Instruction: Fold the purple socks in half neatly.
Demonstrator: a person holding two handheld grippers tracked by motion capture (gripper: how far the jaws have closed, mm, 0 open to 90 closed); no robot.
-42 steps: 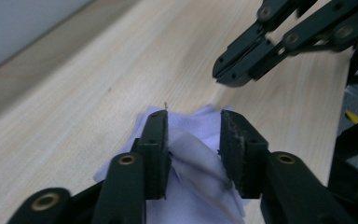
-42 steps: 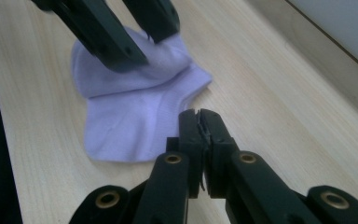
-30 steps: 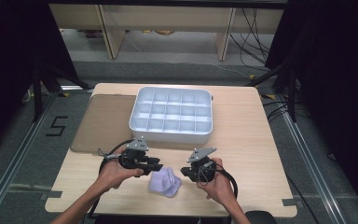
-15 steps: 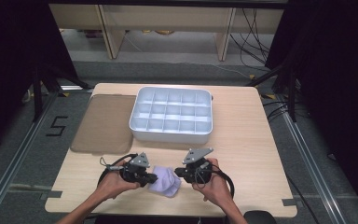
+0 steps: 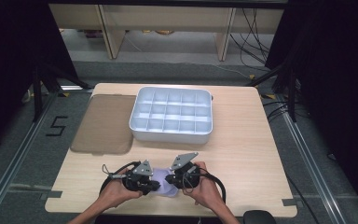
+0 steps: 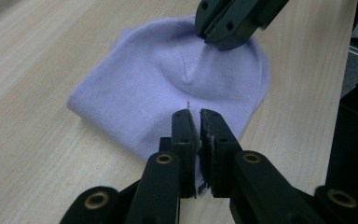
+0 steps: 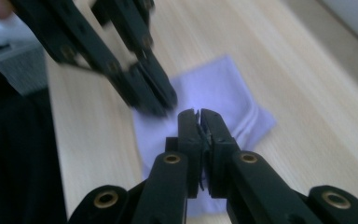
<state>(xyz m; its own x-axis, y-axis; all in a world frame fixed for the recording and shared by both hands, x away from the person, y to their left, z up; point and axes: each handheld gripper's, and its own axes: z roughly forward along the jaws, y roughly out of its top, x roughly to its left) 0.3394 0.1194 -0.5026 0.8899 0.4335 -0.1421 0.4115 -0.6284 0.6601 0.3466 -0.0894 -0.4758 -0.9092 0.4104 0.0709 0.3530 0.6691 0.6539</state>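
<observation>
A lavender knitted cloth lies flat on the wooden table near its front edge, between the person's two hands. My left gripper is shut on the cloth's near edge, and a sliver of fabric shows between its jaws. My right gripper is shut on the opposite side of the cloth, jaws pressed together over the fabric. In the left gripper view the right gripper pinches the cloth into a small ridge. The left gripper, blurred, shows in the right gripper view.
A white tray divided into several compartments stands at the middle of the table. A brown flat lid lies to its left. Cables trail from both grippers along the front edge of the table.
Both hands have drawn in toward the cloth; the left gripper has come down and right onto its edge, the right gripper has shifted left. The cloth now lies flatter between them.
</observation>
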